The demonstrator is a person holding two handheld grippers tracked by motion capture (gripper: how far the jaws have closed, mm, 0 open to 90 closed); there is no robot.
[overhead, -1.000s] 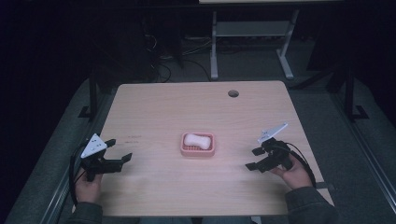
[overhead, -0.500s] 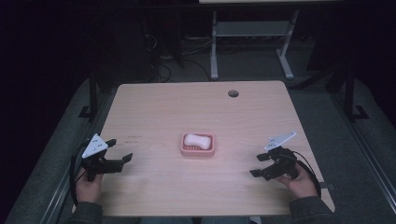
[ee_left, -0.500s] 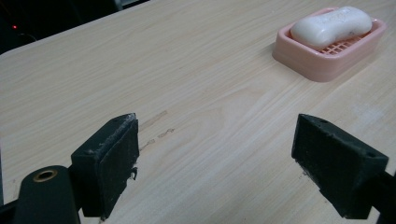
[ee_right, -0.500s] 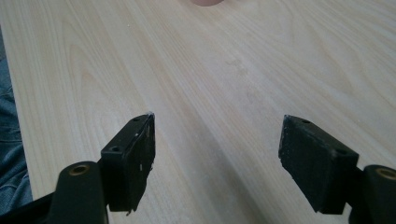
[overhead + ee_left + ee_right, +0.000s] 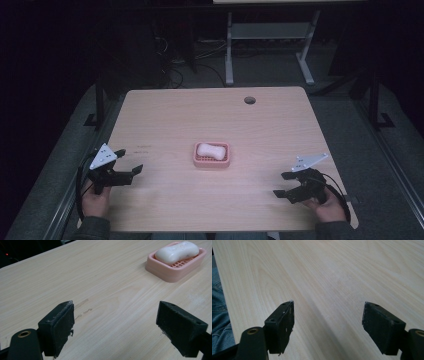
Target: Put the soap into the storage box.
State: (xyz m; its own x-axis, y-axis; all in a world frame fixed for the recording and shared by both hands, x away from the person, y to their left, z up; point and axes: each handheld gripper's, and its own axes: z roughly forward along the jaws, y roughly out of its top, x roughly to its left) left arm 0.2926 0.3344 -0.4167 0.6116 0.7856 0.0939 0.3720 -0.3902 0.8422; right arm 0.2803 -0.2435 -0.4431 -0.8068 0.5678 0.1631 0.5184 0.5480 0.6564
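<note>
A white bar of soap [image 5: 210,149] lies in a pink soap dish [image 5: 212,161] near the middle of the wooden table [image 5: 210,120]. In the left gripper view the soap [image 5: 178,251] and its dish [image 5: 175,270] sit at the upper right, well beyond the jaws. My left gripper [image 5: 127,161] rests open near the table's left front, pointing toward the dish. My right gripper [image 5: 282,184] is open at the right front, low over bare wood. Nothing is between either pair of jaws [image 5: 115,327] [image 5: 328,327].
A round cable hole [image 5: 249,100] is in the table's far right part. A white desk frame [image 5: 265,45] and cables stand on the dark floor behind. The front table edge and blue jeans [image 5: 219,315] show at the left of the right gripper view.
My right gripper has drawn back toward the front right corner of the table and stayed open. The left gripper has hardly moved.
</note>
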